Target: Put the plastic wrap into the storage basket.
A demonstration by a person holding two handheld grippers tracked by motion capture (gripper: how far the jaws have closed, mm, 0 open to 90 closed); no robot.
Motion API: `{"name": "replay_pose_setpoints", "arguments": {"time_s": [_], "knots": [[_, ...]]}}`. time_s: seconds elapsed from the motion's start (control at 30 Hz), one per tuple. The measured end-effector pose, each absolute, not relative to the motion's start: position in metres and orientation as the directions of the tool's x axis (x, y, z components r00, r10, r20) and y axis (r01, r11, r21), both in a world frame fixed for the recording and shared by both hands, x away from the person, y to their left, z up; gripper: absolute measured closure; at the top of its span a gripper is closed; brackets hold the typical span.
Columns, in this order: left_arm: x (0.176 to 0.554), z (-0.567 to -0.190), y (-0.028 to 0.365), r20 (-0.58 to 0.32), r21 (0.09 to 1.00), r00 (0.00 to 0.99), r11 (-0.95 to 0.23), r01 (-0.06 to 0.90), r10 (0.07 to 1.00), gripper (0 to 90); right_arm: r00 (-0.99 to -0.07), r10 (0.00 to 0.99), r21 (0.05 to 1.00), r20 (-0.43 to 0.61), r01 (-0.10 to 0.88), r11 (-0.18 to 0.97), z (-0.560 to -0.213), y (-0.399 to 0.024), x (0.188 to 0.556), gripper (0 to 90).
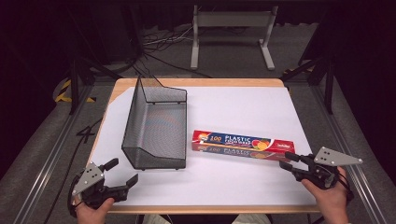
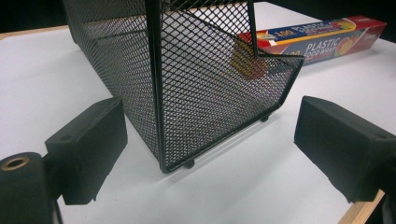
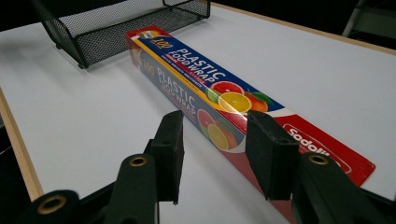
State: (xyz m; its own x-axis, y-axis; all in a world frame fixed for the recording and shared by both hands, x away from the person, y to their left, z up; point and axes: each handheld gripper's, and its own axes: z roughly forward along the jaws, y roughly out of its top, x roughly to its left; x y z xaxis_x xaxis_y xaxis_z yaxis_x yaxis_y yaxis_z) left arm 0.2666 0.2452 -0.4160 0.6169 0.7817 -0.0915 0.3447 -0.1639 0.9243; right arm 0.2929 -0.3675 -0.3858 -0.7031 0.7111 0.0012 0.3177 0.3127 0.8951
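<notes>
1. Black and held in a hand at the table's near left corner, the left gripper [image 1: 123,171] sits with its jaws spread wide and nothing between them; in the left gripper view we see the 2 jaws well apart on either side of the basket's near corner, touching nothing.
2. Next we find a black wire-mesh basket [image 1: 154,126] standing on the white table cover [image 1: 243,107], left of centre, its long side running away from us and its tall wall on the left.
3. Right of the basket lies a red and blue plastic food wrap box [image 1: 243,144], flat on the cover and apart from the basket.
4. At the near right, the right gripper [image 1: 286,160] points at the box's right end; in the right gripper view its jaws [image 3: 215,154] stand open, astride that end of the box without clamping it.
</notes>
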Motion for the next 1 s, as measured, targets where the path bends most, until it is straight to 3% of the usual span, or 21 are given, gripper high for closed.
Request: {"name": "replay_pose_setpoints", "arguments": {"time_s": [0.23, 0.37, 0.47, 0.77, 1.0], "knots": [[0.269, -0.416, 0.247, -0.098, 0.923, 0.604, -0.154, 0.352, 0.791, 10.2, -0.705, 0.709, 0.895, 0.001, 0.317, 0.314, -0.378, -0.366, 0.297, 62.6], [0.269, -0.417, 0.249, -0.115, 0.923, 0.588, -0.133, 0.361, 0.801, 10.4, -0.698, 0.716, 0.875, 0.010, 0.353, 0.332, -0.369, -0.369, 0.311, 82.4], [0.269, -0.418, 0.249, -0.119, 0.921, 0.586, -0.131, 0.366, 0.801, 10.5, -0.695, 0.719, 0.856, 0.012, 0.378, 0.351, -0.361, -0.370, 0.323, 90.0], [0.267, -0.420, 0.249, -0.118, 0.917, 0.587, -0.139, 0.374, 0.801, 10.5, -0.644, 0.762, 0.823, 0.062, 0.465, 0.326, -0.344, -0.374, 0.354, 90.0], [0.266, -0.420, 0.249, -0.115, 0.918, 0.586, -0.140, 0.371, 0.802, 10.5, -0.649, 0.759, 0.816, 0.056, 0.468, 0.339, -0.339, -0.373, 0.378, 88.9]]}}
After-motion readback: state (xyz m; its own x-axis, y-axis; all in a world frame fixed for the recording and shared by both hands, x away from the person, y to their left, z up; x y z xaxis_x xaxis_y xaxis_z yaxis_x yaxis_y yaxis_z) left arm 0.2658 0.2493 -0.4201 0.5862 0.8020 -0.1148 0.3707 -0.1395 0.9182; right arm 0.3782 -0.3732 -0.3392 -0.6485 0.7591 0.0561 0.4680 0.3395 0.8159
